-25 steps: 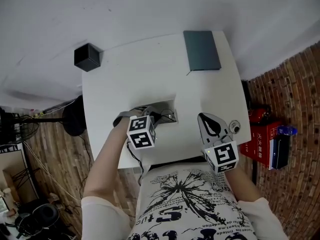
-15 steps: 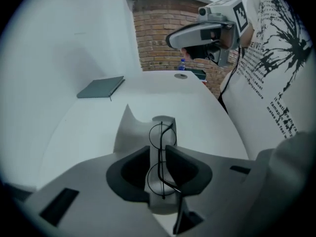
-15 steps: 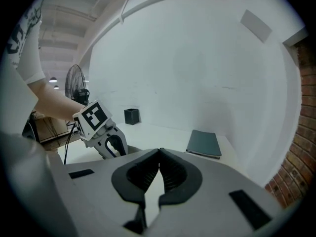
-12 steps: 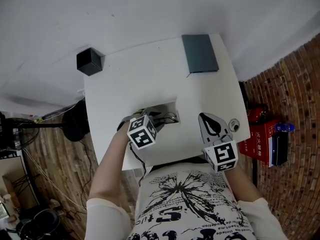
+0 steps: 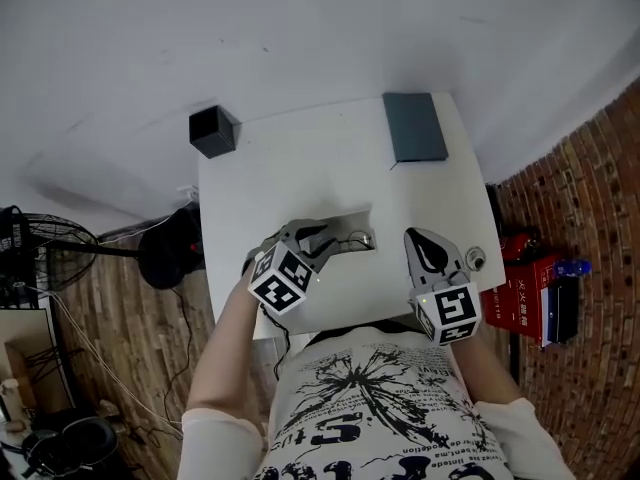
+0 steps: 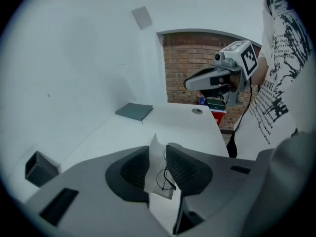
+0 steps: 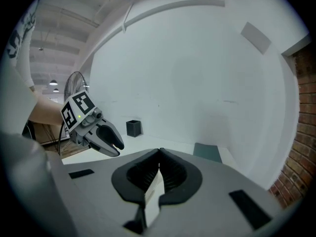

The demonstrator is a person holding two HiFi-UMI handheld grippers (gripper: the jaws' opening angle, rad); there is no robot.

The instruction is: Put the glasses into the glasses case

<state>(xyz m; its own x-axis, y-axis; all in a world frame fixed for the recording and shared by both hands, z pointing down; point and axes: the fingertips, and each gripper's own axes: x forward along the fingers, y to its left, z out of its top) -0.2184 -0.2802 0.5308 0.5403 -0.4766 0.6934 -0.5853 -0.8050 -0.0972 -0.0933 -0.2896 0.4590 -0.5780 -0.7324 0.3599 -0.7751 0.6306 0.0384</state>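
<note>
Thin black wire glasses [image 5: 358, 238] lie at a white glasses case [image 5: 345, 218] near the table's front middle. Whether they are fully inside it I cannot tell. My left gripper [image 5: 333, 240] hangs just above and left of them, tilted down. In the left gripper view the case [image 6: 155, 164] and the glasses [image 6: 165, 177] show through the gap between the jaws of the left gripper [image 6: 158, 149]. Those jaws are closing and the pads touch nothing. My right gripper [image 5: 416, 235] hovers to the right, shut and empty, as the right gripper view [image 7: 159, 152] confirms.
A dark grey-green flat book-like thing [image 5: 415, 128] lies at the table's far right. A black cube box [image 5: 213, 131] stands at the far left corner. A small round grey object [image 5: 474, 259] sits by the right edge. Red boxes [image 5: 525, 288] stand on the floor beyond.
The left gripper has let go at the white case, lifted off it and rolled. The right gripper has risen a little.
</note>
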